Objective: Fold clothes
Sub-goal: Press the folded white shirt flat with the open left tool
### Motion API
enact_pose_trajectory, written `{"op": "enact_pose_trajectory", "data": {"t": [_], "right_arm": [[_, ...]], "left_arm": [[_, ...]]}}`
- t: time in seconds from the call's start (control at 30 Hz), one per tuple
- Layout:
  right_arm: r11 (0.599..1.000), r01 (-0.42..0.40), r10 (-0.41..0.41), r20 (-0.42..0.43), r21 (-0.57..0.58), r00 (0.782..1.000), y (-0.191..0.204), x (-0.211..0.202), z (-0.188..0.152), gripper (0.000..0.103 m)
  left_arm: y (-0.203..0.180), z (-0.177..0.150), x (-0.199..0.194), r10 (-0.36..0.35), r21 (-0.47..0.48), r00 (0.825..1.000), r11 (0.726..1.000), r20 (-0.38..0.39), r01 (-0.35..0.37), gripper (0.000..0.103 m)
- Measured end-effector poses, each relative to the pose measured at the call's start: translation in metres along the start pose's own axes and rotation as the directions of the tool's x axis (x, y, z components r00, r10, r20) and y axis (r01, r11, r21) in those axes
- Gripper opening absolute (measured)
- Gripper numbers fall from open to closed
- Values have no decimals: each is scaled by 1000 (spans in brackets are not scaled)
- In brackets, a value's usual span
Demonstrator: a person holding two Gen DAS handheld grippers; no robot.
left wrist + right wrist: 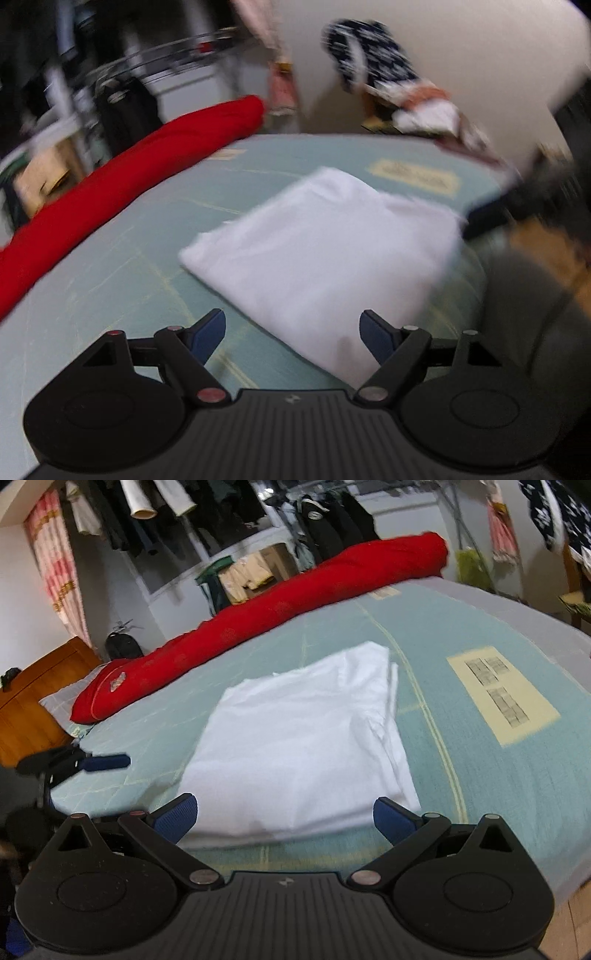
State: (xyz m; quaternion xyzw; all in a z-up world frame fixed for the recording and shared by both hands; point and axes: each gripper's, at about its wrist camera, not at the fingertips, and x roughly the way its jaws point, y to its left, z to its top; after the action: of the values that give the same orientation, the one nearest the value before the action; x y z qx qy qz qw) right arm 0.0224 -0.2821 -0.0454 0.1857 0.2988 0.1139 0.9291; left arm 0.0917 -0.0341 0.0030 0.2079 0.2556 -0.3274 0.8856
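Nearest the left wrist camera: left gripper (292, 334), jaws spread wide, blue pads (208, 332) clear of any cloth, hovering over the near edge of a folded white garment (325, 243). Same on the other side: right gripper (285, 818) spread, nothing pinched, pads just short of the garment's (295, 738) near edge. Garment folded into a rough rectangle, lying flat in the middle of a pale green bedspread (498, 782) with cream lines. Beyond it, along the far side of the bed, a long red bolster (280, 609). Behind that, dark clothes on a rack (332, 520). Left view blurred.
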Motion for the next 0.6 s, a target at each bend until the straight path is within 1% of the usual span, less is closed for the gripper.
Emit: {"op": "enact_pose_trajectory", "data": {"t": [0.1,0.2,0.23,0.3,0.33,0.37,0.4,0.43,0.47,0.5,0.57,0.6], "right_arm": [[997,-24,25,14,-76,1000,9,14,15,103],[987,-60,63,18,-152,998,18,38,29,103],[983,-56,62,27,-176,998,19,47,32,103],[979,-13,19,26,-202,999,15,66,33,103],[978,14,-11,15,-206,1000,11,74,33,103],[979,41,-44,-14,-198,999,4,82,29,103],[982,41,-50,-45,-185,998,-4,86,25,103],[982,25,-35,-55,-185,998,-9,87,19,103],[977,18,-26,-36,-212,999,-10,83,13,103],[970,18,-24,-23,-240,999,-9,80,7,103],[954,50,-61,-28,-296,998,-1,81,3,103],[951,59,-71,-30,-303,997,1,82,2,103]], "left_arm": [[24,19,10,43,-86,999,996,24,-40,80],[33,32,21,57,-138,998,989,34,-52,80],[35,35,25,54,-154,998,987,34,-48,80],[34,36,32,20,-185,999,983,33,-13,80],[33,36,36,-8,-199,1000,980,29,14,80],[33,35,41,-36,-212,999,976,24,41,80],[32,35,48,-67,-221,998,973,15,69,80],[31,36,56,-96,-230,995,969,6,95,80],[30,38,65,-113,-231,994,967,-4,110,80],[28,41,76,-121,-217,993,969,-8,117,80],[24,46,97,-133,-190,991,974,-17,127,80],[24,46,108,-118,-181,992,977,-34,110,80]]}}
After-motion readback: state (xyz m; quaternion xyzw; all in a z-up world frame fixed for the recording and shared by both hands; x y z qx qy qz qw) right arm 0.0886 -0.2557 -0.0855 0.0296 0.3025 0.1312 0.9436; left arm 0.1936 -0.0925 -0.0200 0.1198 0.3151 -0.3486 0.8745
